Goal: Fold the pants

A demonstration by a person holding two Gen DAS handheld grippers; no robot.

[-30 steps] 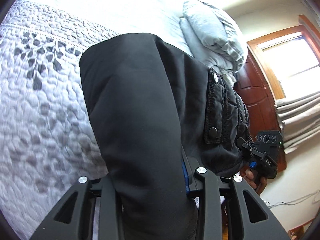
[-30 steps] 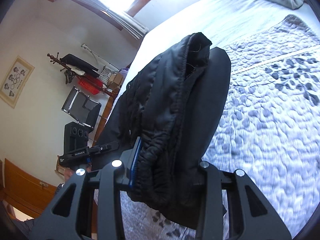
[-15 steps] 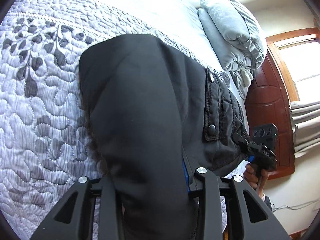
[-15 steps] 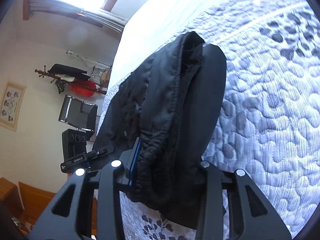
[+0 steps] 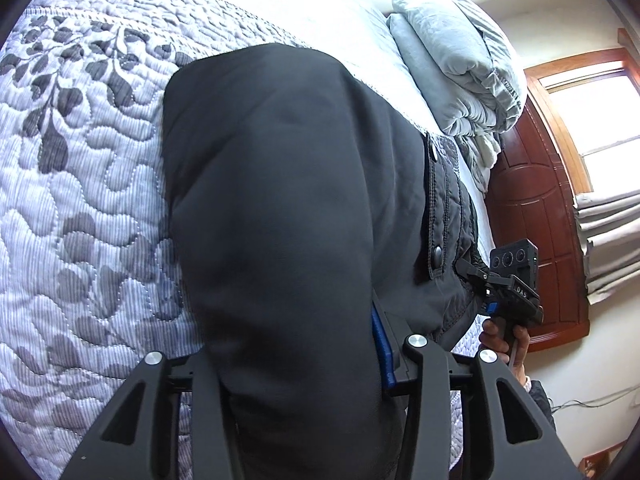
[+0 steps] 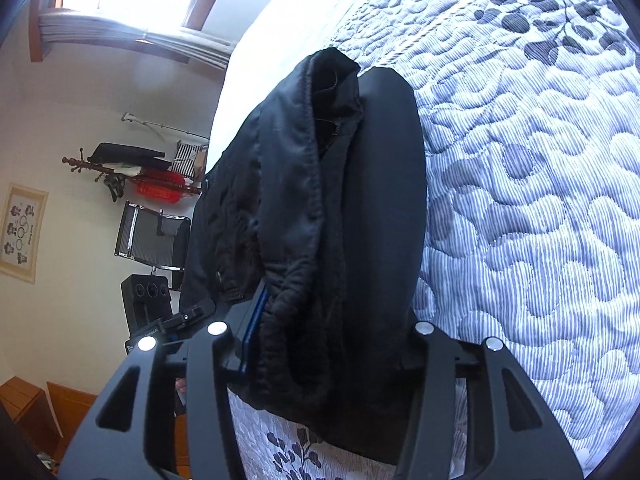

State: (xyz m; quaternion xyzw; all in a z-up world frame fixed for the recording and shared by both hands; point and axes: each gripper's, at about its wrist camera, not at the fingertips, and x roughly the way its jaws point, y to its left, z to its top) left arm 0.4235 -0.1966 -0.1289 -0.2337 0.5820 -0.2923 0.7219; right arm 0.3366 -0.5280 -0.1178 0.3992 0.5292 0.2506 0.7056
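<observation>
Pants carried over the bed, fold partly made

Pants (image 5: 280, 208) hang doubled between the two grippers, black and padded, with a snap-flap pocket showing on the side toward the right hand. The left gripper (image 5: 296, 364) is clamped on a smooth, thick fold of the fabric; the right gripper (image 6: 320, 344) is clamped on the gathered, elastic end, which looks like the waistband. Both sets of jaws stand narrow, filled with cloth.

As a judgement: at least one fold seems made, since the garment reads as layered and compact rather than spread full length. What looks left is to lay the bundle flat on the quilt (image 5: 88, 184), let go, and perhaps fold once more and smooth it. Whether the far end of the pants touches the bed cannot be told; the fabric covers that spot in both views.

The bed carries a pale quilted cover, striped, with a dark leaf pattern toward its edge. A plain white stretch lies beyond it, and a folded grey duvet (image 5: 452, 56) sits toward the far corner. The room has a dark wooden door (image 5: 532, 216), a bright window with raised blinds (image 6: 132, 36), a coat rack (image 6: 132, 172), a framed picture (image 6: 22, 232) and a folding chair (image 6: 152, 236).
</observation>
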